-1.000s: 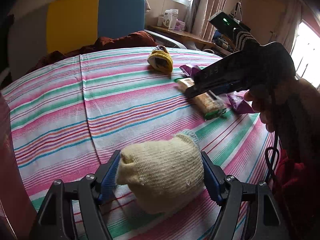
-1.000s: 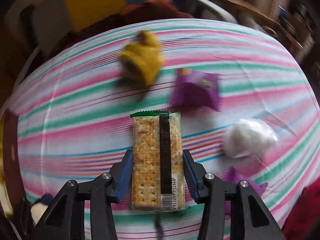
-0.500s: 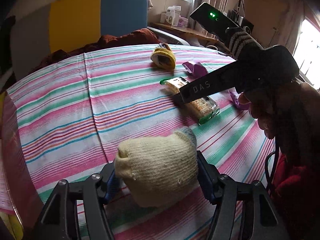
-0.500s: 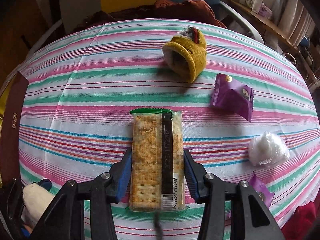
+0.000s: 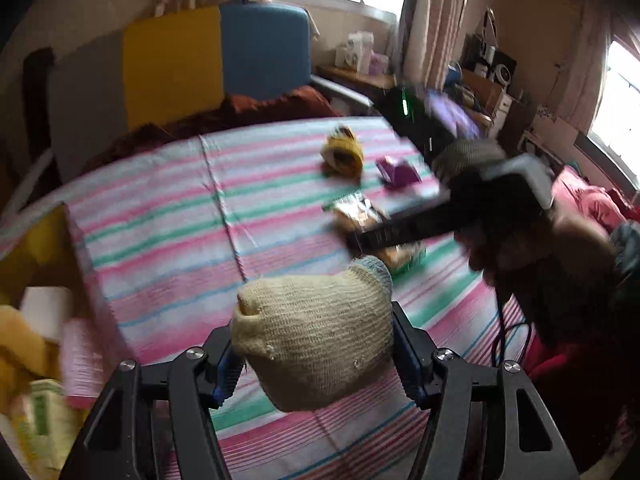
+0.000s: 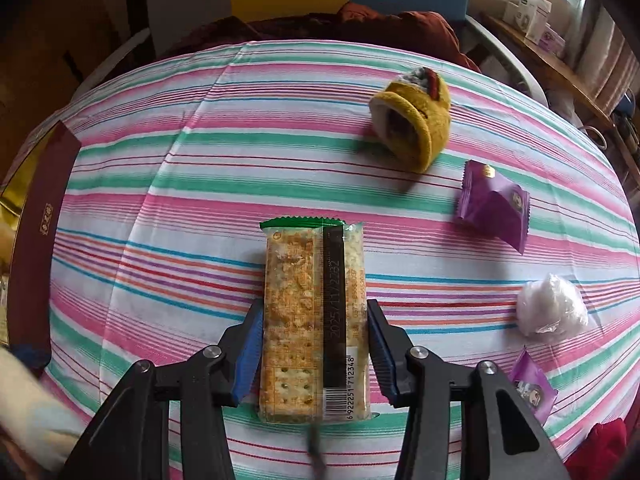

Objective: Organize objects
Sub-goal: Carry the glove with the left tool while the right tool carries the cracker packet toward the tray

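A cream knitted glove point(image 5: 312, 320) hangs above the striped cloth point(image 5: 168, 240), and my left gripper point(image 5: 316, 340) is shut on it with both blue pads pressed into its sides. My right gripper point(image 6: 315, 320) is shut on a clear packet of crackers point(image 6: 308, 272), which points away from me over the cloth. In the left wrist view the right gripper point(image 5: 360, 240) reaches in from the right, held by a hand, with the cracker packet point(image 5: 356, 212) at its tip.
A yellow knitted sock point(image 6: 412, 124), a purple snack packet point(image 6: 494, 206), a white plastic ball point(image 6: 550, 308) and a small purple packet point(image 6: 534, 388) lie on the cloth. An open maroon-rimmed box point(image 6: 36, 240) with items inside sits at the left edge.
My left gripper closed onto the cream glove, lifted it off the cloth and swung left, bringing the box into view. The right gripper slid sideways and rolled with the crackers held.
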A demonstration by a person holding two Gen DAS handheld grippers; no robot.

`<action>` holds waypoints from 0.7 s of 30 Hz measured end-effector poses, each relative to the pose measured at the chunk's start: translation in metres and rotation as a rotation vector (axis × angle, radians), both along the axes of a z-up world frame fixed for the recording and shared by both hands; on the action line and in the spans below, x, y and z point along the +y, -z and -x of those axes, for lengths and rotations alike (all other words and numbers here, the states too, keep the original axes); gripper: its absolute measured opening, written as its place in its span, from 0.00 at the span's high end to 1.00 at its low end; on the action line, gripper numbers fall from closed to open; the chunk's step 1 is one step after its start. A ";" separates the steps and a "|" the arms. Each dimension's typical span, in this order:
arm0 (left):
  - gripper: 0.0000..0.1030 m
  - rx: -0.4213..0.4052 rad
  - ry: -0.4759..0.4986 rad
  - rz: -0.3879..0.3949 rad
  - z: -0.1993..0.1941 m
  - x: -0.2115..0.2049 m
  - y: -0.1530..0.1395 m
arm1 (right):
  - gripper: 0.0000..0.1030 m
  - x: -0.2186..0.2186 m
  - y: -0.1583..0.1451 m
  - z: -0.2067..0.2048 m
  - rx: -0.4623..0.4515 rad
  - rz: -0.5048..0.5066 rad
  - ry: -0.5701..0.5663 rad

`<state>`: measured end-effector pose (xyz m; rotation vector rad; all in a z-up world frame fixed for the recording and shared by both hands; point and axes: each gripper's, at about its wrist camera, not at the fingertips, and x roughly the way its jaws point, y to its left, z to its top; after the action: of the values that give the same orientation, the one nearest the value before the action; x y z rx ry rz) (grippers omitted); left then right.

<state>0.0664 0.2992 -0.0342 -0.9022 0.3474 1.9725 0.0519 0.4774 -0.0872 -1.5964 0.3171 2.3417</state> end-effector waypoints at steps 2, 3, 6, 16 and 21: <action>0.37 0.028 -0.034 -0.012 0.002 -0.009 -0.012 | 0.53 -0.003 -0.001 0.001 0.000 -0.007 -0.006; 0.37 0.041 -0.051 -0.018 0.003 -0.014 -0.018 | 0.53 -0.004 -0.001 0.001 0.000 -0.010 -0.008; 0.37 0.074 -0.094 -0.025 0.007 -0.027 -0.029 | 0.53 -0.008 0.002 -0.001 0.001 -0.019 -0.017; 0.36 0.106 -0.233 -0.035 0.032 -0.071 -0.042 | 0.53 -0.013 -0.002 -0.004 0.004 -0.050 -0.010; 0.36 0.115 -0.283 -0.049 0.037 -0.094 -0.046 | 0.53 -0.016 -0.003 -0.002 0.007 -0.061 -0.011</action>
<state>0.0293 0.2049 0.0121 -0.8449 0.2447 2.2888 0.0543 0.4617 -0.0841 -1.5658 0.2368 2.3420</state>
